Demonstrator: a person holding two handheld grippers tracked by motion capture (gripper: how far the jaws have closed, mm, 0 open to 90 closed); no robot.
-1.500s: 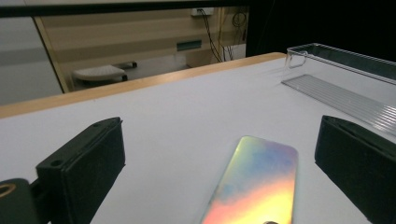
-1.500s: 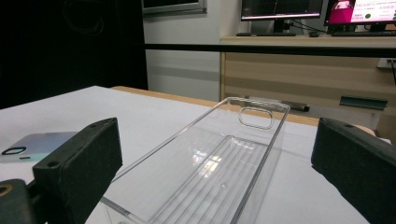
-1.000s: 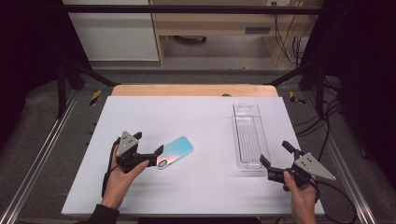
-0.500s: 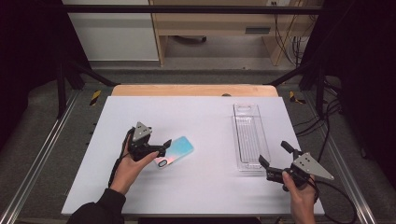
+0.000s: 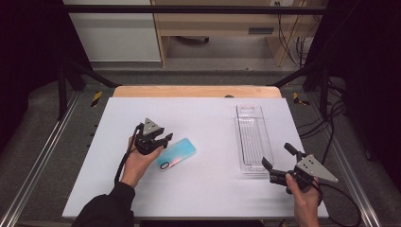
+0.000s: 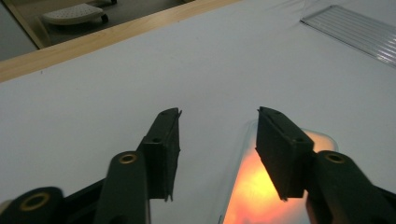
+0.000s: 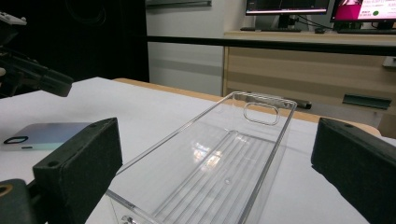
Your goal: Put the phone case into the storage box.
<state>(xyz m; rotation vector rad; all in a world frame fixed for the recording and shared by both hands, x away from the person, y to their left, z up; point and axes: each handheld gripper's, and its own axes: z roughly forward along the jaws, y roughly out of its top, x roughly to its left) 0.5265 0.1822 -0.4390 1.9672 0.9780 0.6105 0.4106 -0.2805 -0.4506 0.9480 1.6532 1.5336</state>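
Here my left gripper (image 5: 161, 142) gapes over the phone (image 5: 177, 153) mid-desk (image 5: 198, 118); my right gripper (image 5: 279, 163) gapes, empty, at the tray's (image 5: 253, 137) near end by the right edge.

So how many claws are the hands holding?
2. The left claw is open by the phone's near end; the right claw is open at the clear tray's near end.

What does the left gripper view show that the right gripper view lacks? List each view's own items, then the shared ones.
Left gripper view alone: the phone case's orange end lying under the open left hand-held gripper.
Right gripper view alone: monitors behind, and the open right hand-held gripper flanking the clear tray.
Shared: white table, tray, phone case.
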